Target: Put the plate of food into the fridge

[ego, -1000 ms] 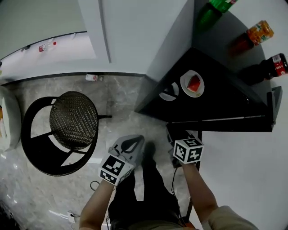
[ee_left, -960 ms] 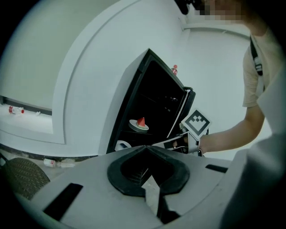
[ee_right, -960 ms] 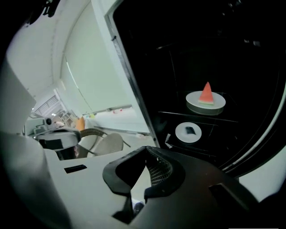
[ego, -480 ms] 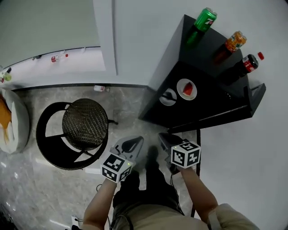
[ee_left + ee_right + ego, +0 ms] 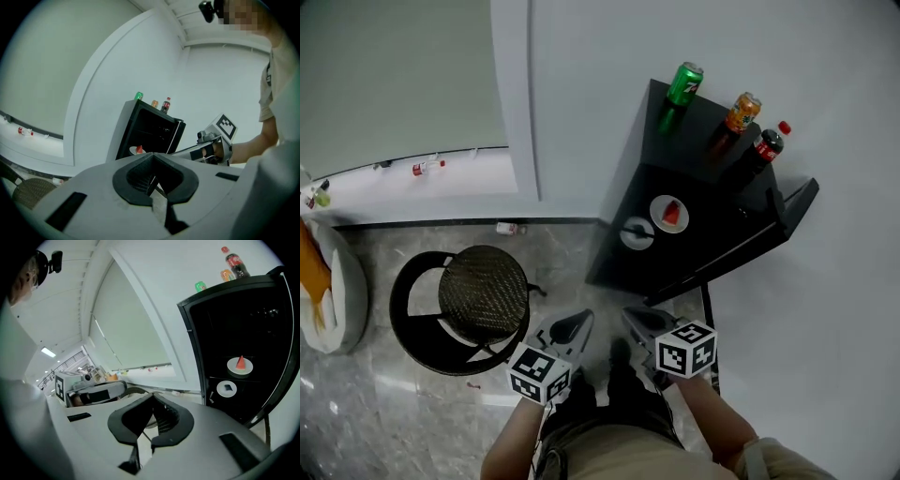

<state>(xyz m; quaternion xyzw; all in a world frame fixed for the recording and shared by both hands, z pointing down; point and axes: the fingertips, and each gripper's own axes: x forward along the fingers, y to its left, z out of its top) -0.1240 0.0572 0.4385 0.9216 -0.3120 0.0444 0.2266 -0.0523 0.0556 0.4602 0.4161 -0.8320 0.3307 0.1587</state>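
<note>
The black mini fridge point(image 5: 694, 220) stands open against the white wall, its door point(image 5: 789, 208) swung to the right. Inside on a shelf sits a white plate with a red wedge of food point(image 5: 669, 213). A second small plate point(image 5: 637, 232) lies just below it. My left gripper point(image 5: 571, 325) and right gripper point(image 5: 638, 320) hover side by side over the floor, well short of the fridge, both shut and empty. The left gripper view shows the food plate point(image 5: 137, 150) far off beyond the jaws. In the right gripper view the food plate point(image 5: 240, 365) sits above the second plate point(image 5: 227, 388).
A green can point(image 5: 684, 82), an orange can point(image 5: 742, 111) and a cola bottle point(image 5: 767, 143) stand on the fridge top. A round black wicker stool point(image 5: 483, 293) is on the floor to the left. A white bag point(image 5: 339, 286) lies at the far left, a small bottle point(image 5: 506, 228) by the wall.
The fridge looks smaller and farther away than before, as the view has pulled back from it. Both grippers stay shut, low in the view.
</note>
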